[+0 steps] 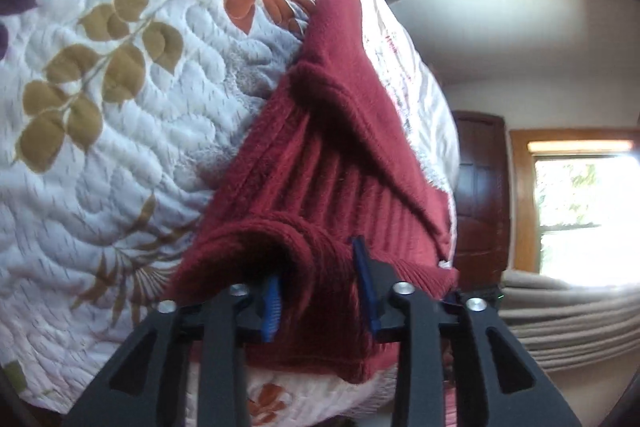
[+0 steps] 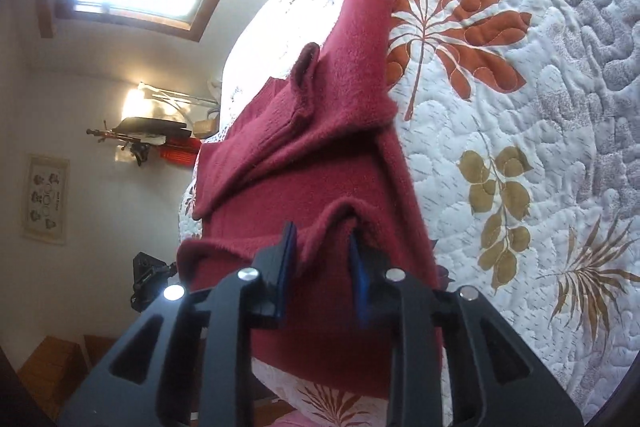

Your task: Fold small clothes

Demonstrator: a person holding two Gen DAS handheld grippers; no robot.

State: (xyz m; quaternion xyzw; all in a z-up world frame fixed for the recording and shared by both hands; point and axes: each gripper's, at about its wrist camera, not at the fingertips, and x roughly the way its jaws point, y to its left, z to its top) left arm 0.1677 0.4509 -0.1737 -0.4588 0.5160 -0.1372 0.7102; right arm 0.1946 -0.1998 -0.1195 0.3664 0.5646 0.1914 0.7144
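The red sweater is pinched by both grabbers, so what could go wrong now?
1. The left gripper and the right gripper each pinch only a bunched ridge of the red sweater, so the fuzzy knit might slip out.
2. One loose flap already lies folded over on top; lifting could leave the fold crooked.
3. The far end still rests on the quilt and might drag and wrinkle.
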